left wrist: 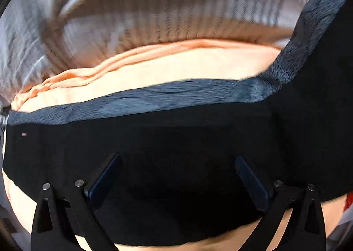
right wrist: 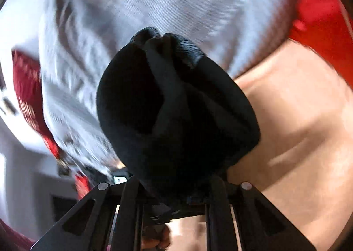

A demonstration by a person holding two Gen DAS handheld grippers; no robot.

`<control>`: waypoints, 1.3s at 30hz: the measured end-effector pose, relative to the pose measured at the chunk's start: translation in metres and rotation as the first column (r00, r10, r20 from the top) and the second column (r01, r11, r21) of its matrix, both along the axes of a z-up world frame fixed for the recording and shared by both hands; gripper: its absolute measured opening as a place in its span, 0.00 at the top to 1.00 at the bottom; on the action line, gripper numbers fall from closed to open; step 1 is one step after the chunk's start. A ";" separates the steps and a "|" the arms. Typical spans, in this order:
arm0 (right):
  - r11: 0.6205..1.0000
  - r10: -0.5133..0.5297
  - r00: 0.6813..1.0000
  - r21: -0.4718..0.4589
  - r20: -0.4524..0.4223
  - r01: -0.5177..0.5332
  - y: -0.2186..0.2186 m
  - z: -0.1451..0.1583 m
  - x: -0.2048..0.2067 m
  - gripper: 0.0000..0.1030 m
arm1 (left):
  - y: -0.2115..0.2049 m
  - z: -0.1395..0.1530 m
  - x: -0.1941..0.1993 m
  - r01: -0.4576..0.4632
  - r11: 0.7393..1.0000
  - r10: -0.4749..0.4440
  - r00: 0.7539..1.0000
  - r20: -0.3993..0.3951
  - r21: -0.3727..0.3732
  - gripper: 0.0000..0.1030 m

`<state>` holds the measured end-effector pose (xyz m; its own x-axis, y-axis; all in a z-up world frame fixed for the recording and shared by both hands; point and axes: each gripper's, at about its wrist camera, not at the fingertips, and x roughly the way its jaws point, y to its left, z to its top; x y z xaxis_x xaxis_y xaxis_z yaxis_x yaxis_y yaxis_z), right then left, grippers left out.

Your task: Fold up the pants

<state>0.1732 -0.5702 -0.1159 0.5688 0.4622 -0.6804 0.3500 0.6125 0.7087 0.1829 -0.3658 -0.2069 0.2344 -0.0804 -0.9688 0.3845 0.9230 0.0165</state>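
The black pants (left wrist: 176, 140) lie as a wide dark band across a peach sheet (left wrist: 176, 65), their upper edge lit grey. My left gripper (left wrist: 178, 176) is open, its two fingers (left wrist: 103, 176) spread wide just above the black cloth, holding nothing. In the right wrist view my right gripper (right wrist: 174, 195) is shut on a bunched end of the black pants (right wrist: 174, 105), which bulges up in front of the camera and hides the fingertips. The peach sheet (right wrist: 297, 118) lies to its right.
A grey-white striped blanket (left wrist: 154, 8) lies beyond the peach sheet and fills the upper part of the right wrist view (right wrist: 165, 4). Red cloth (right wrist: 320, 12) shows at the upper right, and a red printed item (right wrist: 26, 87) at the left.
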 end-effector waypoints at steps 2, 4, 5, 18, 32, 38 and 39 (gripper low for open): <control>0.994 0.066 0.998 -0.083 -0.012 -0.066 0.034 0.008 0.016 0.86 | 0.027 0.010 0.005 -0.021 1.000 0.021 1.000 0.004 -0.016 0.00; 0.985 0.109 0.993 -0.130 -0.034 -0.112 0.061 0.008 0.029 0.86 | 0.058 0.019 0.011 -0.052 0.998 0.052 0.999 0.013 -0.019 0.00; 0.980 0.129 0.990 -0.148 -0.047 -0.135 0.076 0.006 0.035 0.86 | 0.074 0.023 0.015 -0.071 0.997 0.071 0.997 0.013 -0.017 0.00; 0.665 0.300 0.882 -0.583 -0.364 -0.467 0.289 -0.086 0.077 0.79 | 0.256 0.033 0.054 -0.254 0.967 0.252 0.967 0.030 0.037 0.00; 0.519 0.400 0.845 -0.672 -0.356 -0.528 0.301 -0.024 0.004 0.41 | 0.223 0.039 0.047 -0.087 0.990 0.081 0.995 -0.057 -0.111 0.00; 0.667 0.220 0.886 -0.600 -0.409 -0.443 0.242 -0.035 -0.009 0.41 | 0.164 0.038 0.036 -0.004 0.973 -0.016 0.996 -0.083 -0.233 0.00; 0.682 0.212 0.886 -0.587 -0.412 -0.435 0.239 -0.040 -0.006 0.41 | 0.157 0.036 0.035 0.005 0.969 -0.028 0.995 -0.092 -0.245 0.00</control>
